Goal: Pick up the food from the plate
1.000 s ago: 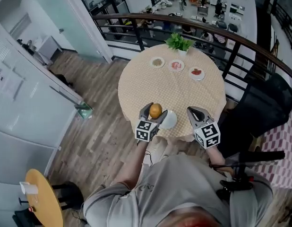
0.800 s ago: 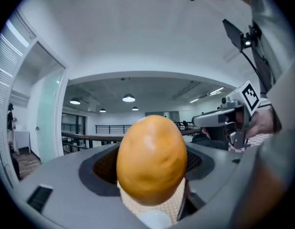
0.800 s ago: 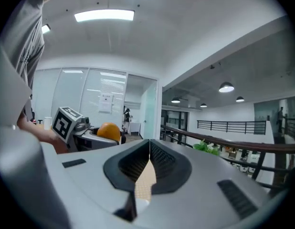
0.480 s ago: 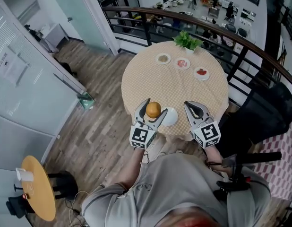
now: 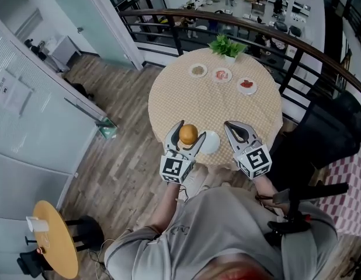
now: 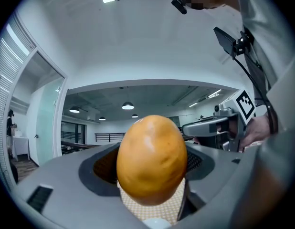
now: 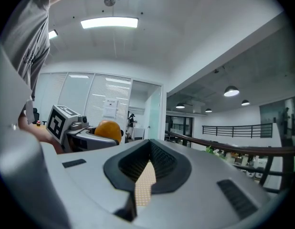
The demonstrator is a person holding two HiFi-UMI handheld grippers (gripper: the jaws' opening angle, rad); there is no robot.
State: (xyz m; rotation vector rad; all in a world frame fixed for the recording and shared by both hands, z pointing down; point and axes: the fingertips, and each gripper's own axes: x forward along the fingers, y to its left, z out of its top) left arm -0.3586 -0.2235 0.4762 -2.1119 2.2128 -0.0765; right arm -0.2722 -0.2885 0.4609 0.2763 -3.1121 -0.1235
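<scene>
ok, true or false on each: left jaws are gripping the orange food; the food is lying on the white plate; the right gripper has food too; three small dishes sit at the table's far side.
1. The left gripper has its jaws shut on the orange food. True.
2. The food lies on the white plate. False: it is held up in the left jaws, clear of the plate.
3. The right gripper holds food. False: nothing is between its jaws.
4. Three small dishes sit at the table's far side by a green plant. True.

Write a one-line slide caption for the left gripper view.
Left gripper clamps a smooth orange egg-shaped food item, checked tablecloth visible below.
</scene>
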